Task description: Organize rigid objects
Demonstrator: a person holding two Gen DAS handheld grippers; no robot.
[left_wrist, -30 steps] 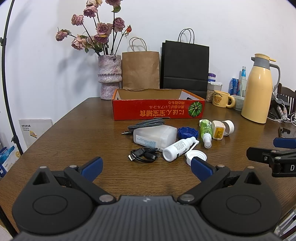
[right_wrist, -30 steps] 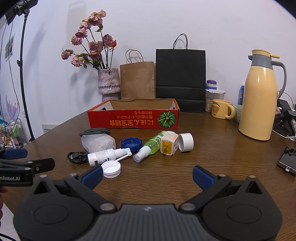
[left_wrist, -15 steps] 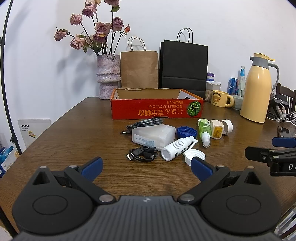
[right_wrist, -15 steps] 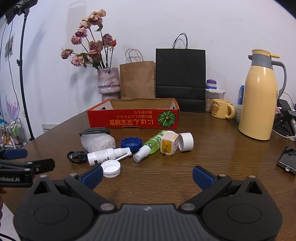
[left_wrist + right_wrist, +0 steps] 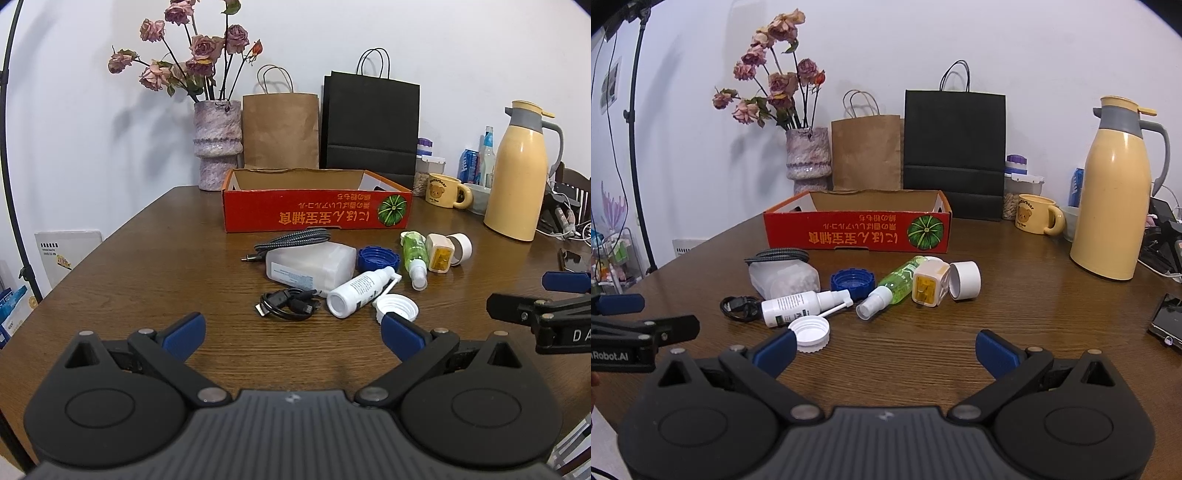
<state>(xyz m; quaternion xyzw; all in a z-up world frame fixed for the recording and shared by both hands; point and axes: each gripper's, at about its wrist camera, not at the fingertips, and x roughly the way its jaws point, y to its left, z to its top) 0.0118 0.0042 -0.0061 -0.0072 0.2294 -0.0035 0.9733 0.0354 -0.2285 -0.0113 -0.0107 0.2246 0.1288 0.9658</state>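
Note:
A red cardboard box (image 5: 317, 216) (image 5: 857, 234) stands open at the table's middle. In front of it lie a translucent plastic bottle (image 5: 310, 267), a white spray bottle (image 5: 360, 291) (image 5: 801, 304), a green spray bottle (image 5: 414, 254) (image 5: 897, 286), a blue cap (image 5: 377, 257) (image 5: 853, 282), a white cap (image 5: 397, 306) (image 5: 809, 333), a yellow-white charger (image 5: 439, 253) (image 5: 929, 282) and a white cylinder cap (image 5: 964, 280). My left gripper (image 5: 291, 334) and right gripper (image 5: 884, 349) are both open and empty, short of the pile.
A braided cable (image 5: 295, 238) and a black cable (image 5: 286, 304) lie by the bottles. A vase of roses (image 5: 218, 144), two paper bags (image 5: 369, 125), a bear mug (image 5: 445, 190), a yellow thermos (image 5: 1115, 195) and a phone (image 5: 1167, 321) stand around.
The left gripper's view has shifted slightly; the objects sit a little lower and to the left. The right gripper has not visibly moved.

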